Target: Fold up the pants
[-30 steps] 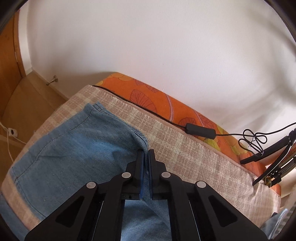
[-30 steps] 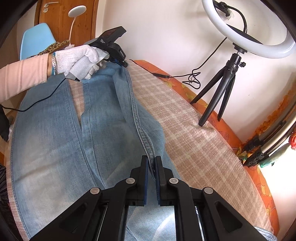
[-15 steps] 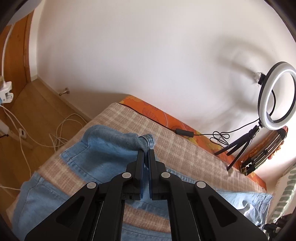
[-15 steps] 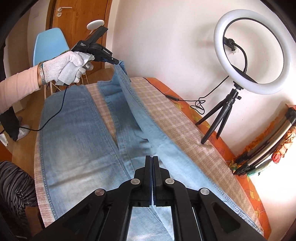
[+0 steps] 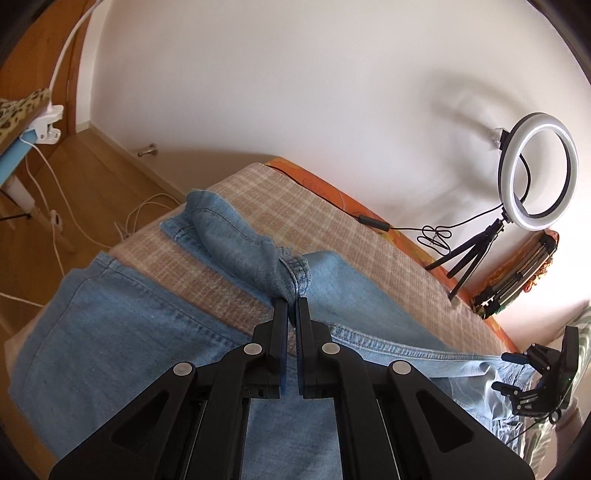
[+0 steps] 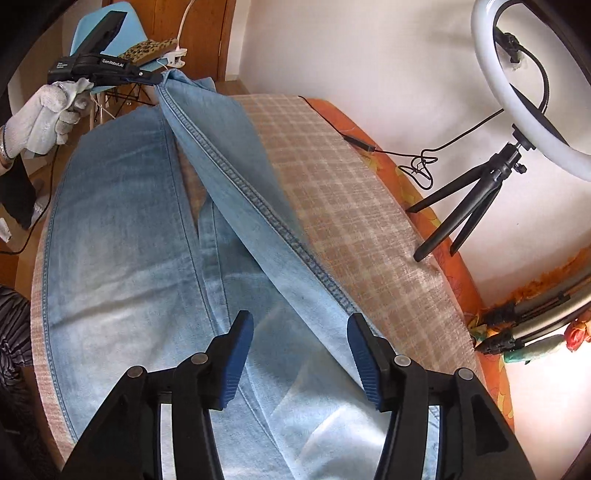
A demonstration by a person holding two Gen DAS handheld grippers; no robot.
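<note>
Light blue jeans (image 6: 122,236) lie on a checked beige cloth (image 6: 343,206). My left gripper (image 5: 291,306) is shut on the hem of one pant leg (image 5: 291,269) and holds it lifted above the other leg (image 5: 122,332). In the right wrist view the left gripper (image 6: 157,77) shows at the far end, with the lifted leg (image 6: 236,188) stretched taut from it towards me. My right gripper (image 6: 301,328) is open and empty above the upper part of the jeans; it also shows in the left wrist view (image 5: 535,384).
A ring light on a black tripod (image 6: 476,206) stands on the orange mattress edge (image 6: 417,192) at the right, with a cable (image 6: 421,162). Folded tripods (image 6: 535,325) lie beyond it. A blue chair (image 6: 110,33) and wooden floor (image 5: 74,192) are past the far end.
My right gripper has opened and let go of the jeans. My left gripper has lifted the pant leg hem higher and carried it toward the other leg.
</note>
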